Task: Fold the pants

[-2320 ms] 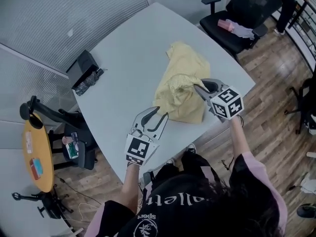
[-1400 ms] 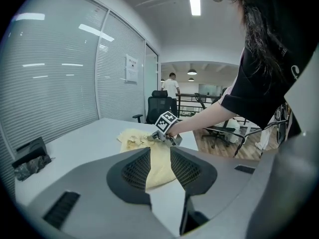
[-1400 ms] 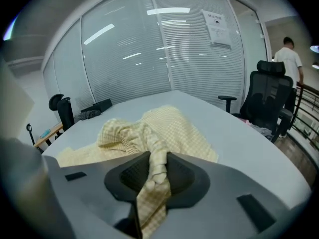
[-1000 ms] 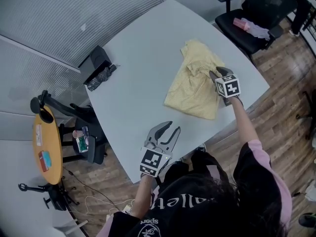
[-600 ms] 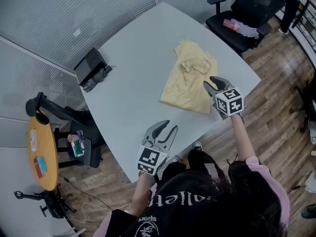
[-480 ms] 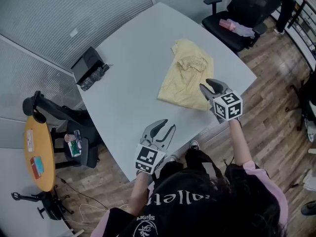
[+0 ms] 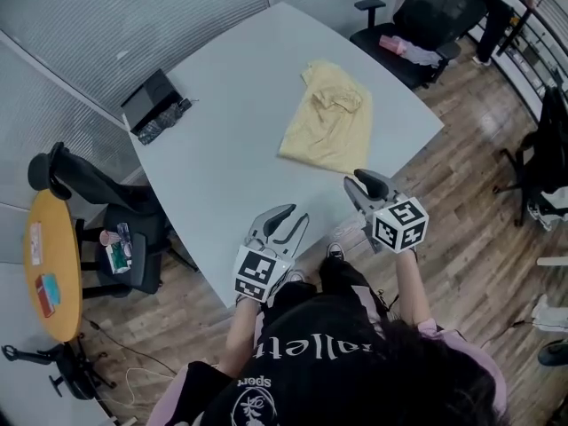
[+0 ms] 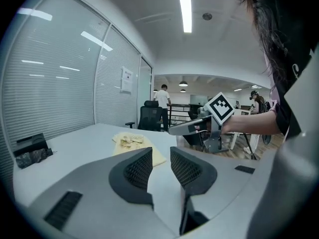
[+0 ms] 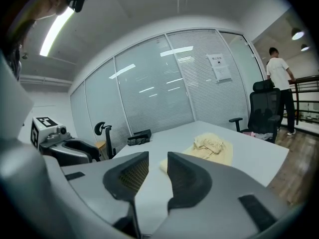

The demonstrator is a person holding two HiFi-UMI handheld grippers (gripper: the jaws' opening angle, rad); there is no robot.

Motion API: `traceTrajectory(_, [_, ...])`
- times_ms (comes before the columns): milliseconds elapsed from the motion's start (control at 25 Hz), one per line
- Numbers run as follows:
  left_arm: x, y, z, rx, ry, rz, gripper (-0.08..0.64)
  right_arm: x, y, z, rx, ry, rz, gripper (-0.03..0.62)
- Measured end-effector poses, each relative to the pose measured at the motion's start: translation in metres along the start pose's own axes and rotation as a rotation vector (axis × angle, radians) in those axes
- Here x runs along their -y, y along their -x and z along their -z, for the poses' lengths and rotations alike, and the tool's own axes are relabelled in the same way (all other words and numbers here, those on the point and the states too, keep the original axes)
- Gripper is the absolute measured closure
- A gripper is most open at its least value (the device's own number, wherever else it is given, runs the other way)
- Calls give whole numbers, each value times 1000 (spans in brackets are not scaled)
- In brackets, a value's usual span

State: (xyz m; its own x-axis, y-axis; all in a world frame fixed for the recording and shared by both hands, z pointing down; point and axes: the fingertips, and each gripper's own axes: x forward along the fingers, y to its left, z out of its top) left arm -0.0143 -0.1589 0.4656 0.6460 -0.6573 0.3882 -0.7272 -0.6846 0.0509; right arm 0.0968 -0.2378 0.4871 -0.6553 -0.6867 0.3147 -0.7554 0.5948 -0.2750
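The yellow pants (image 7: 328, 118) lie folded in a rough rectangle on the light grey table (image 7: 231, 149), with a crumpled bunch at their far end. Both grippers hover at the table's near edge, well short of the cloth. My right gripper (image 7: 359, 185) is open; its jaws have just been closing, with nothing between them. My left gripper (image 7: 286, 223) is open and empty too. The left gripper view shows the pants (image 8: 133, 142) beyond its jaws and the right gripper (image 8: 192, 127) to the right. In the right gripper view the pants (image 9: 209, 147) lie ahead on the table.
A black box (image 7: 153, 112) sits at the table's far left corner. An office chair with pink cloth (image 7: 404, 34) stands beyond the table, another black chair (image 7: 106, 229) and a round yellow table (image 7: 49, 264) to the left. A person (image 9: 279, 83) stands in the background.
My right gripper has come off the pants and drawn back to the table's near edge, rising. The left gripper has also drawn back a little. The pants stay folded on the table.
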Motion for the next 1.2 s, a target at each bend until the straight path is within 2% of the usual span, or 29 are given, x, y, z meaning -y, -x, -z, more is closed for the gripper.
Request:
traceTrajectory(200, [6,31,10,25,25,31,433,-48,19,22,6,-38,7,480])
traceTrajectory(360, [15,55,22,15,8,64,433,-89,32,31,16,-66,-12,495])
traceTrajectory(600, [24,86,33,9,-16,89,433,-139,42,40,28,-54,-33,523])
traceTrajectory(1120, [26,127,47,45,18,78,433,-194,46,50,5,30,-88,557])
traceTrajectory(1200, [25,131,47,51,18,75,449,-200,45,50,0,46,-97,560])
